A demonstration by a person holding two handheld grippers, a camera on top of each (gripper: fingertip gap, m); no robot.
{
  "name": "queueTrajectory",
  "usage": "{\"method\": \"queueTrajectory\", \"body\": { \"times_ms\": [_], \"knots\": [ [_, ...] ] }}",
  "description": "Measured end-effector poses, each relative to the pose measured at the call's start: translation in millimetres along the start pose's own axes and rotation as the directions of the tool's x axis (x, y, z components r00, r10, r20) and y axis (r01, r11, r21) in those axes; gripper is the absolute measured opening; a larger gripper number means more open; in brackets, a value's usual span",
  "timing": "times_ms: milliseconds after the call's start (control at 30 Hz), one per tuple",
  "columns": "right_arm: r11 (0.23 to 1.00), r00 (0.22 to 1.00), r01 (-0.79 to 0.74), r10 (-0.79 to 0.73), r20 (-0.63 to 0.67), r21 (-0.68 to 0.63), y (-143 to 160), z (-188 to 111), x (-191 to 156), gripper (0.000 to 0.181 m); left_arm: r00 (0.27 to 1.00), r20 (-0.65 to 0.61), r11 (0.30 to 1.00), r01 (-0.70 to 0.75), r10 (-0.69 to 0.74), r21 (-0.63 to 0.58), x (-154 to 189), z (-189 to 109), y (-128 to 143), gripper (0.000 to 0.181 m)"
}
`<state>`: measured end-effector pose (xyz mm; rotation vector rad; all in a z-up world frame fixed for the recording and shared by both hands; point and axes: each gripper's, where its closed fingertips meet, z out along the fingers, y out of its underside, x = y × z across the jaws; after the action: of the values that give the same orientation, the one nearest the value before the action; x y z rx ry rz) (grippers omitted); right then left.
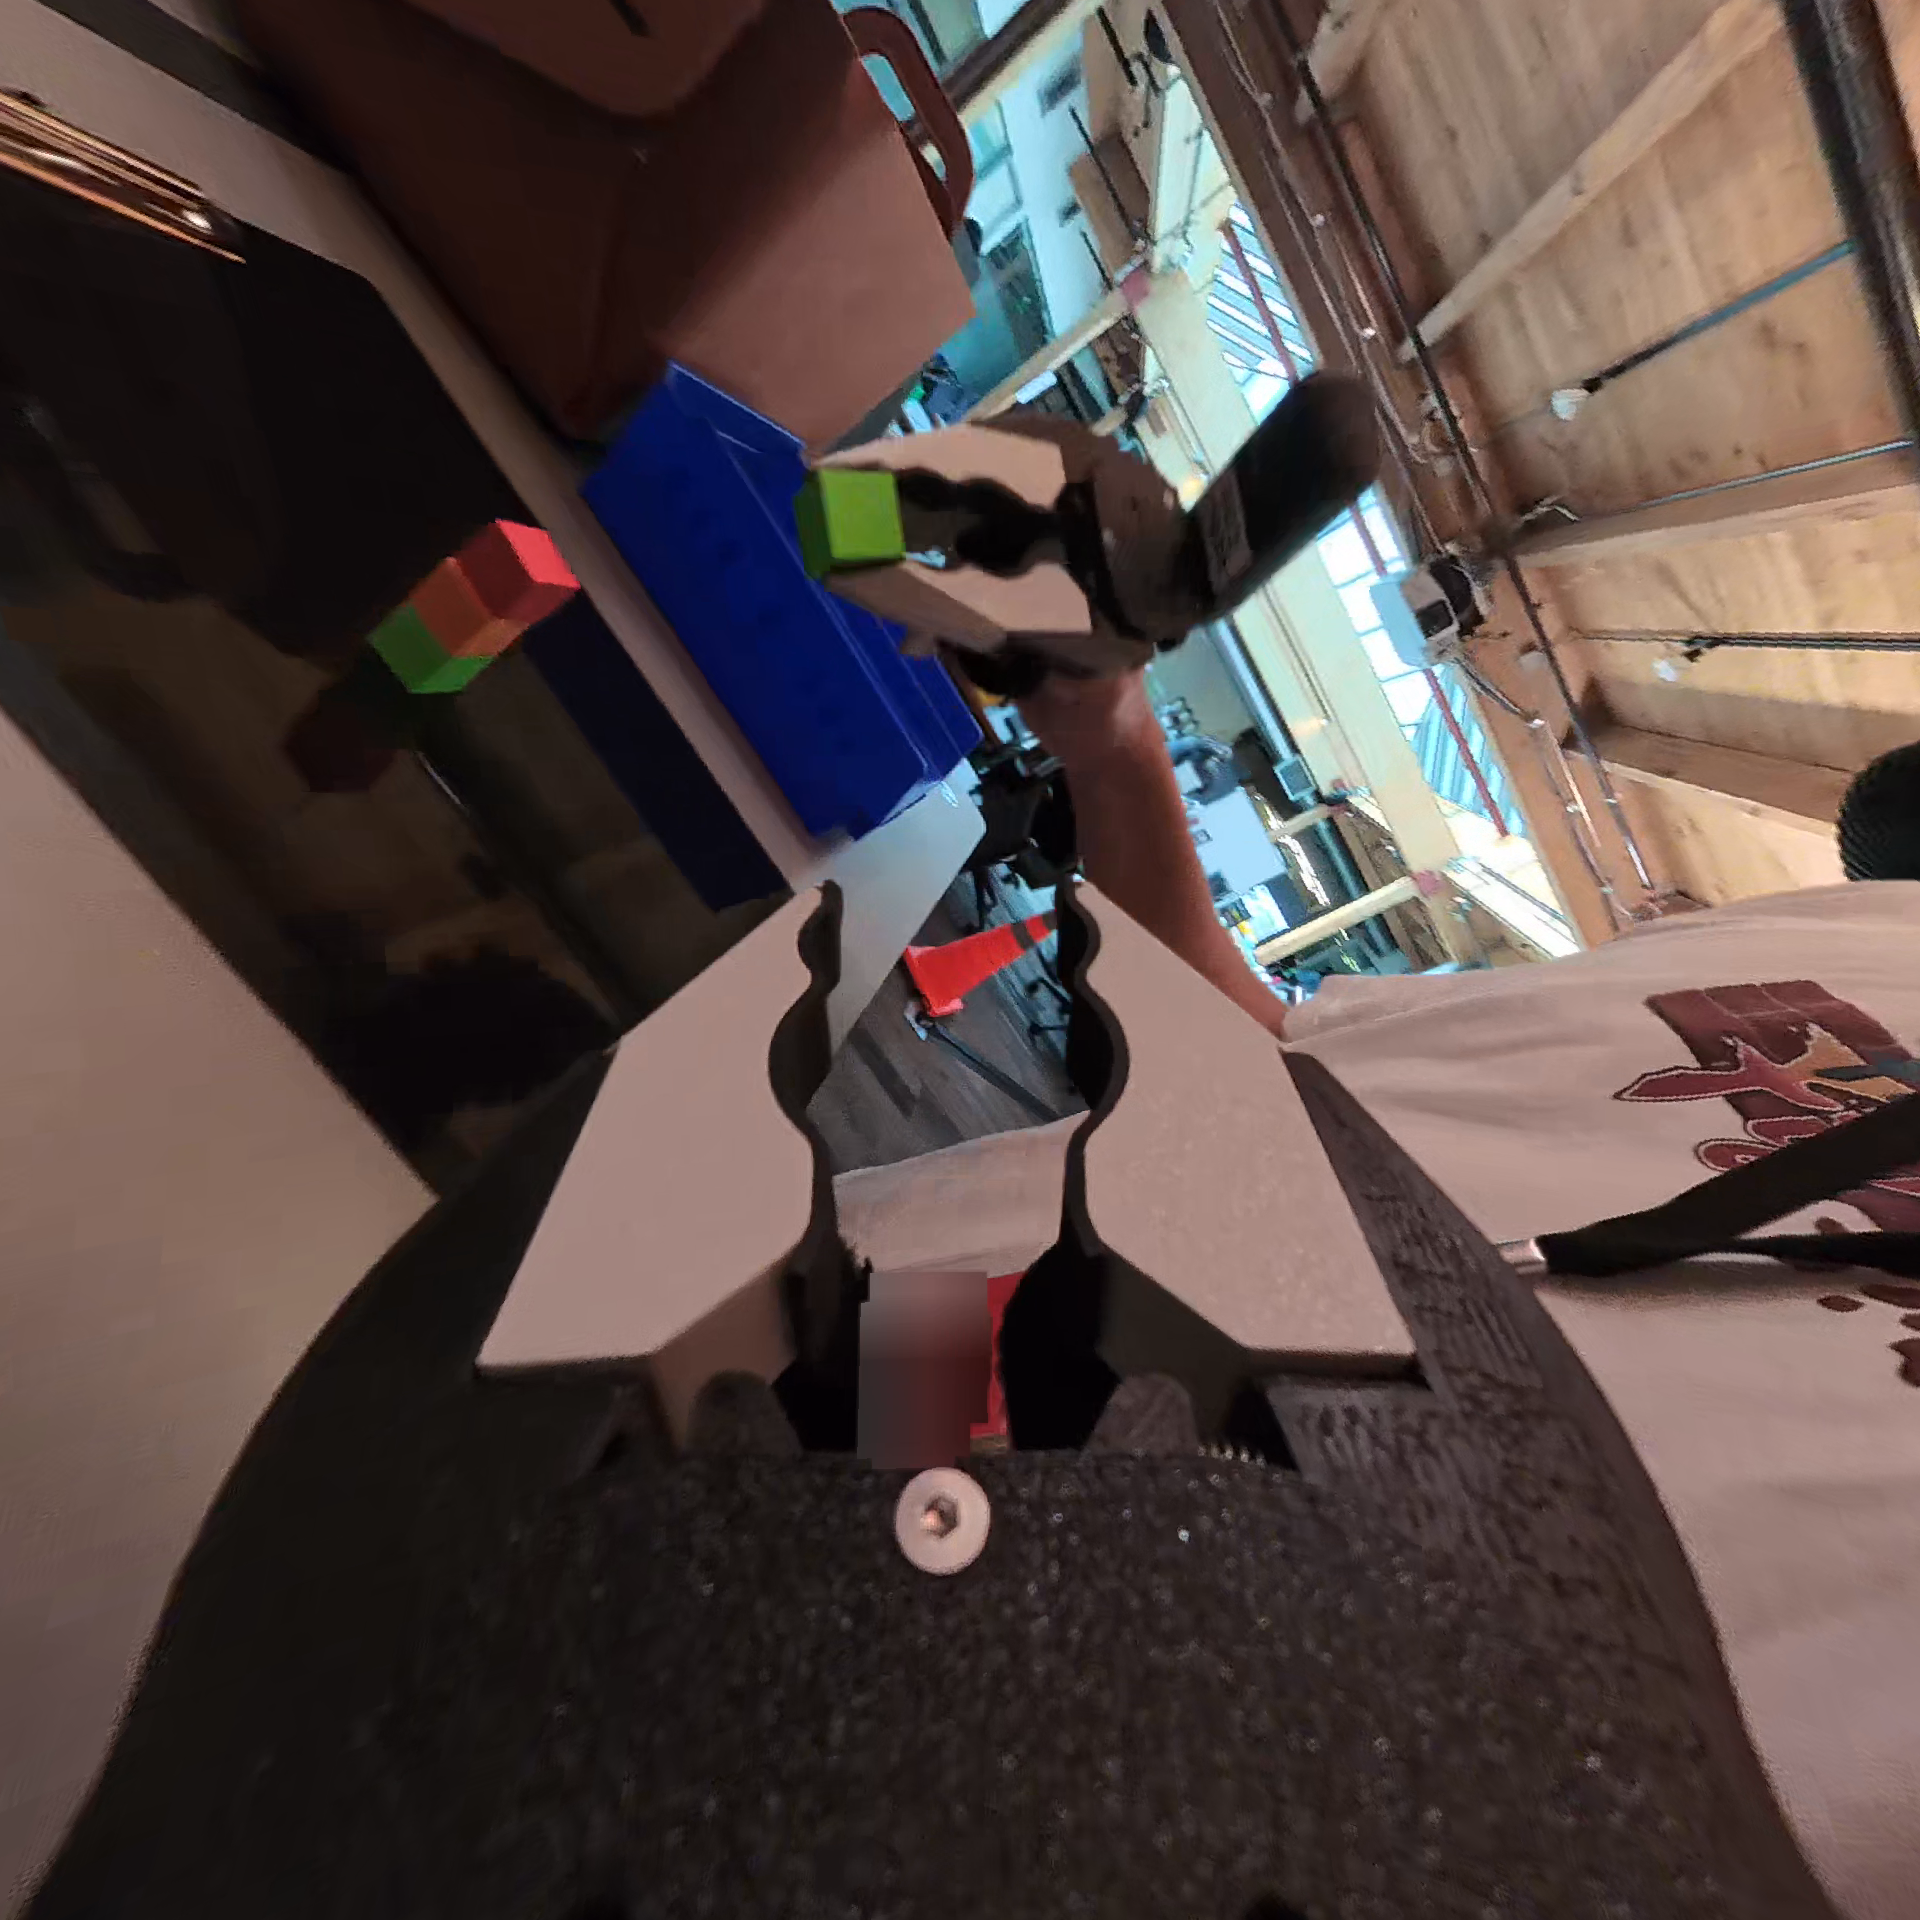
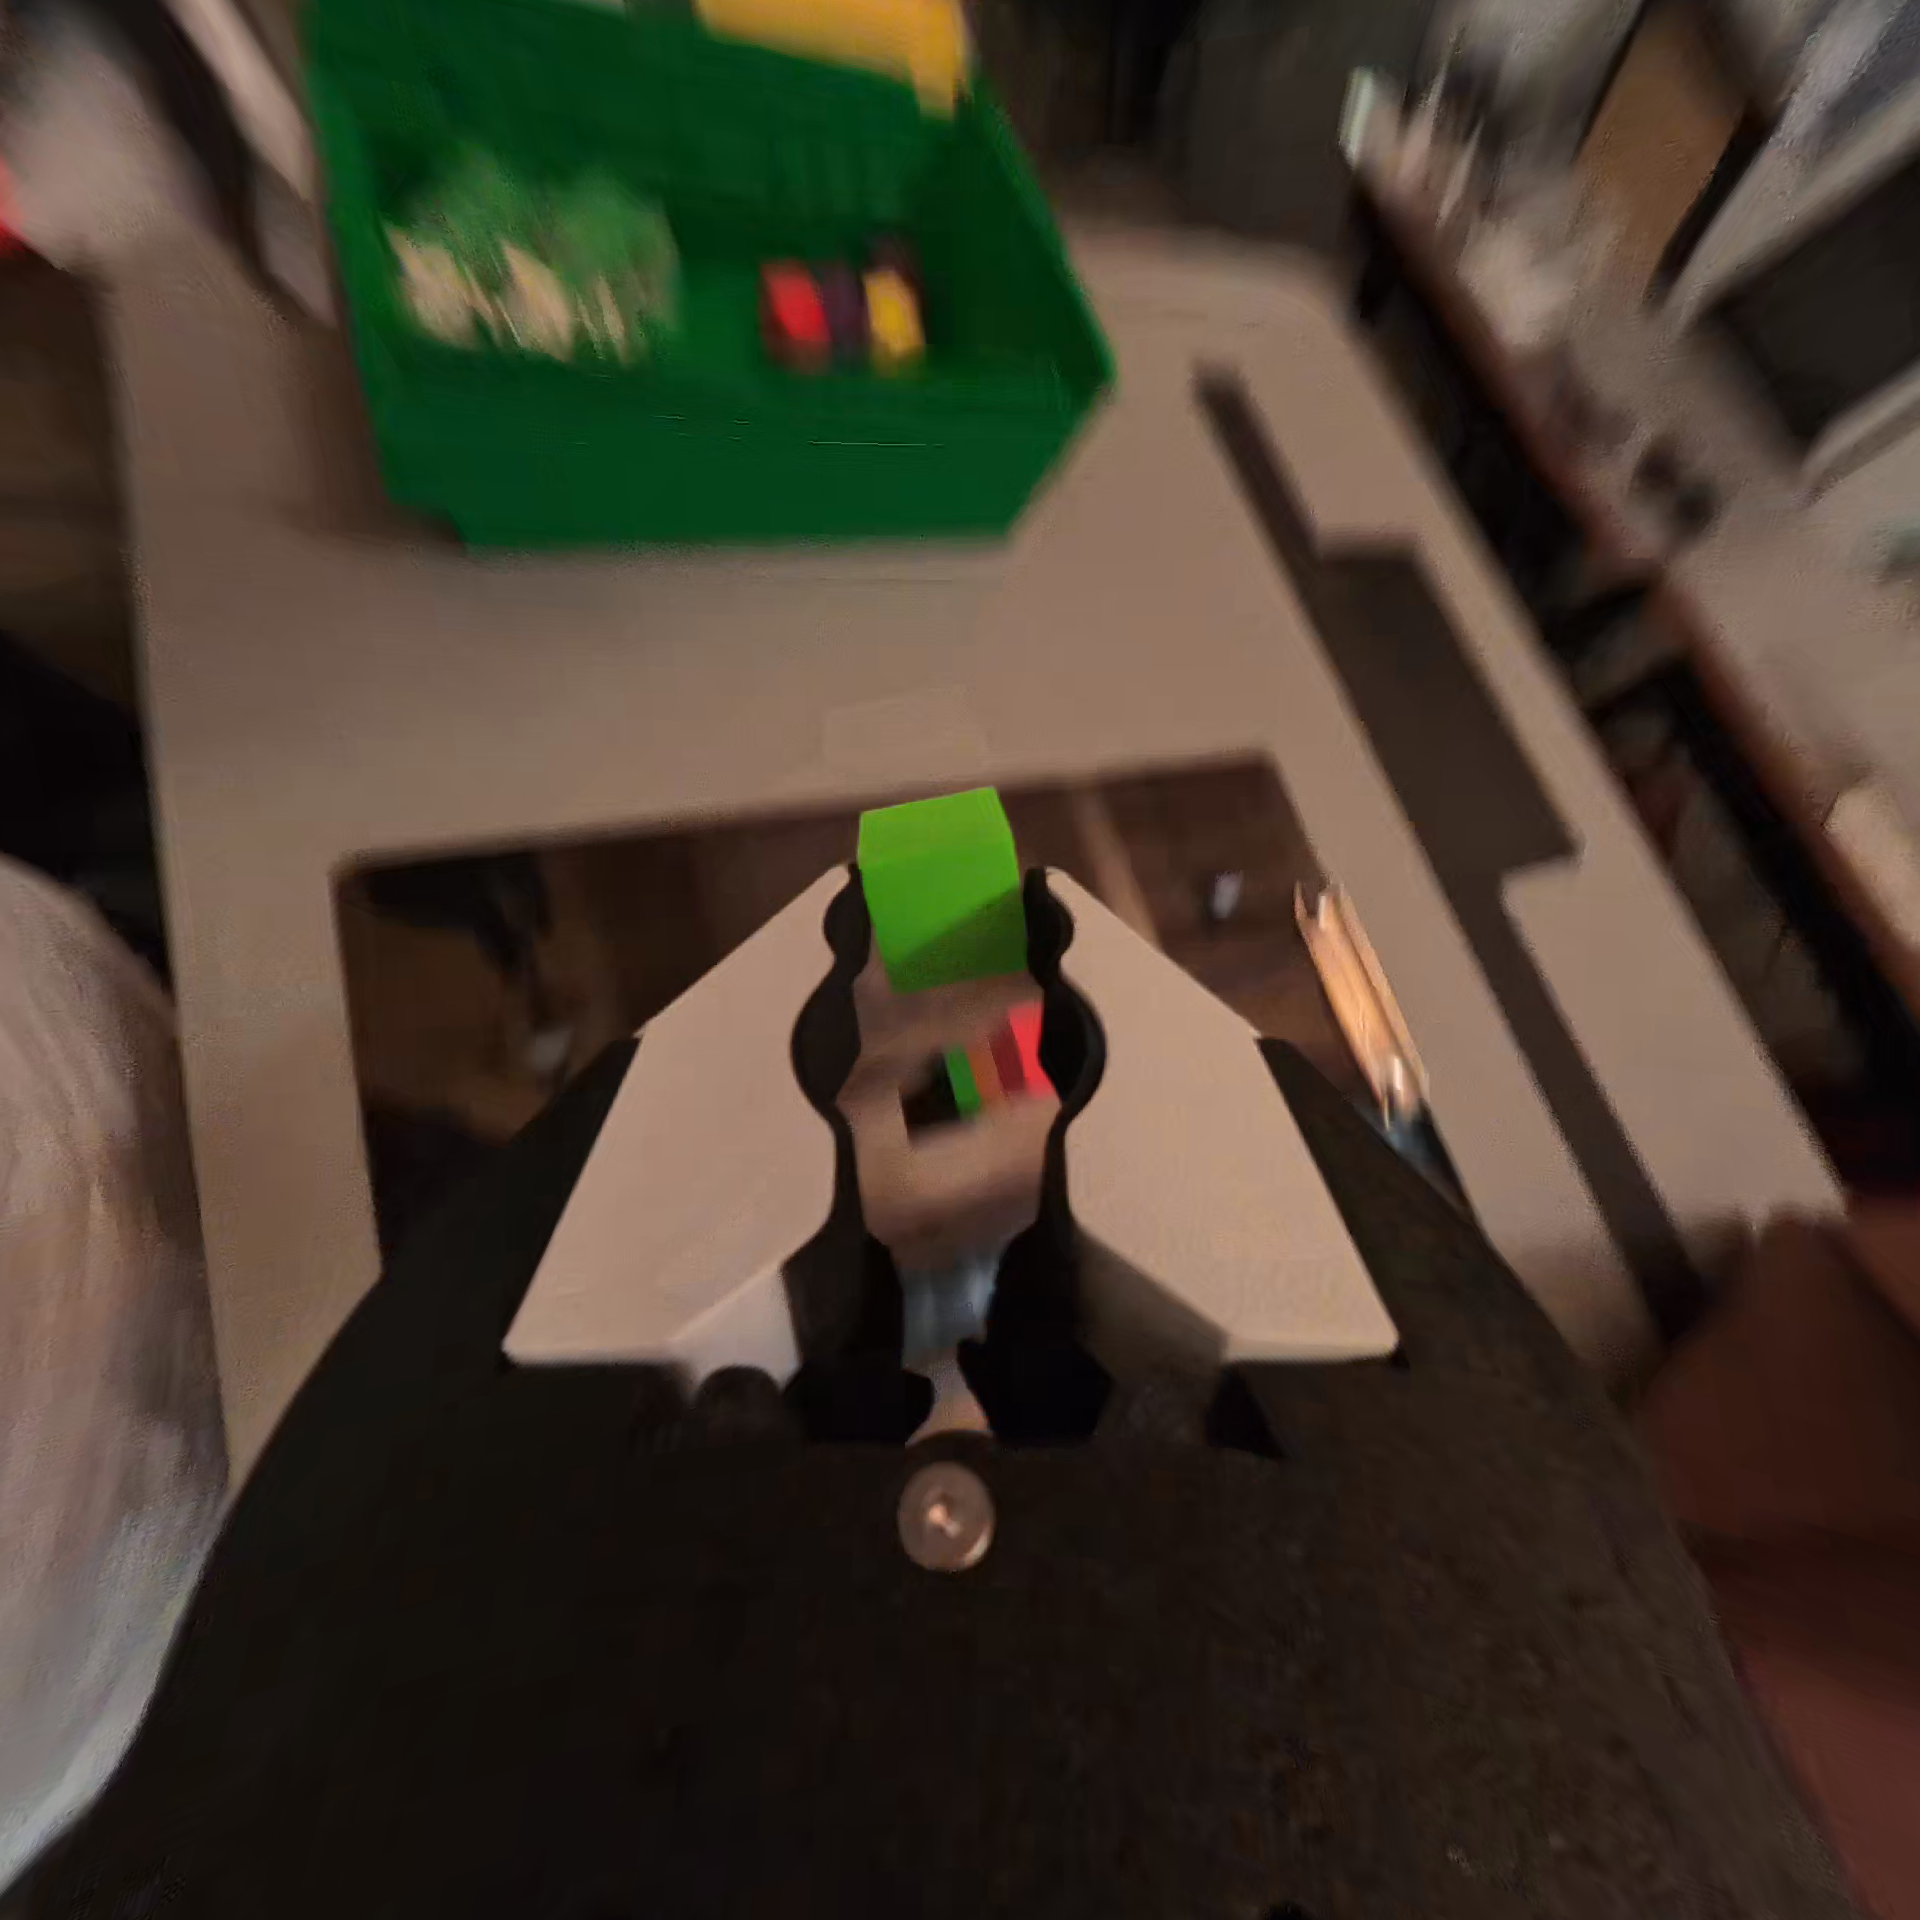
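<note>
While your right gripper clamps a bright green cube, your left gripper is released, stacked blocks at ten o'clock.

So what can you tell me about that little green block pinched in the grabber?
The green block is a small bright lime cube, plain and matte, with sharp edges, perhaps painted wood. It sits clamped at the very tips of the right gripper, one dark pad on each side, half of it poking out beyond them. It is held up in the air, slightly tilted, touching nothing else. The left wrist view shows it in front of a blue bin.
</note>
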<state>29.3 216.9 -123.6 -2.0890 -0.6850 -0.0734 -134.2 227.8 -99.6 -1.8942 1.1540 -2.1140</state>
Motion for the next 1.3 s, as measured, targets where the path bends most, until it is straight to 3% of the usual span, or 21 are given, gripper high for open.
{"method": "queueTrajectory", "body": {
  "times_ms": [67, 133, 367, 500, 1033, 1167, 1300],
  "knots": [
    [0.965, 0.996, -0.040, 0.061, 0.071, -0.260, 42, 6, 20, 0.030, 0.999, 0.053, 1.000, 0.000, -0.001, 0.014, -6, -9, 5, 0.042],
    [0.903, 0.985, -0.050, 0.115, 0.127, -0.426, 69, 16, 32, 0.029, 0.995, 0.103, 1.000, -0.004, 0.004, -0.003, -13, -14, 15, 0.042],
    [0.804, 0.963, 0.083, 0.087, 0.253, -0.589, 93, 52, 33, 0.030, 0.997, 0.055, 0.997, 0.053, -0.056, 0.062, -5, -17, 17, 0.042],
    [0.780, 0.962, 0.104, 0.079, 0.262, -0.617, 97, 59, 33, 0.030, 0.992, 0.118, 0.999, 0.034, -0.038, 0.037, -12, -20, 25, 0.042],
    [0.745, 0.946, 0.049, 0.180, 0.271, -0.666, 102, 64, 28, 0.033, 0.986, 0.155, 0.998, 0.058, -0.055, -0.013, -23, -26, 29, 0.042],
    [0.786, 0.953, 0.016, 0.175, 0.248, -0.618, 92, 61, 31, 0.047, 0.984, 0.175, 0.998, 0.045, -0.038, -0.032, -25, -24, 31, 0.042],
    [0.867, 0.977, -0.056, 0.150, 0.152, -0.494, 73, 39, 42, 0.054, 0.976, 0.219, 0.999, -0.007, 0.016, -0.044, -28, -20, 28, 0.042]
  ]
}}
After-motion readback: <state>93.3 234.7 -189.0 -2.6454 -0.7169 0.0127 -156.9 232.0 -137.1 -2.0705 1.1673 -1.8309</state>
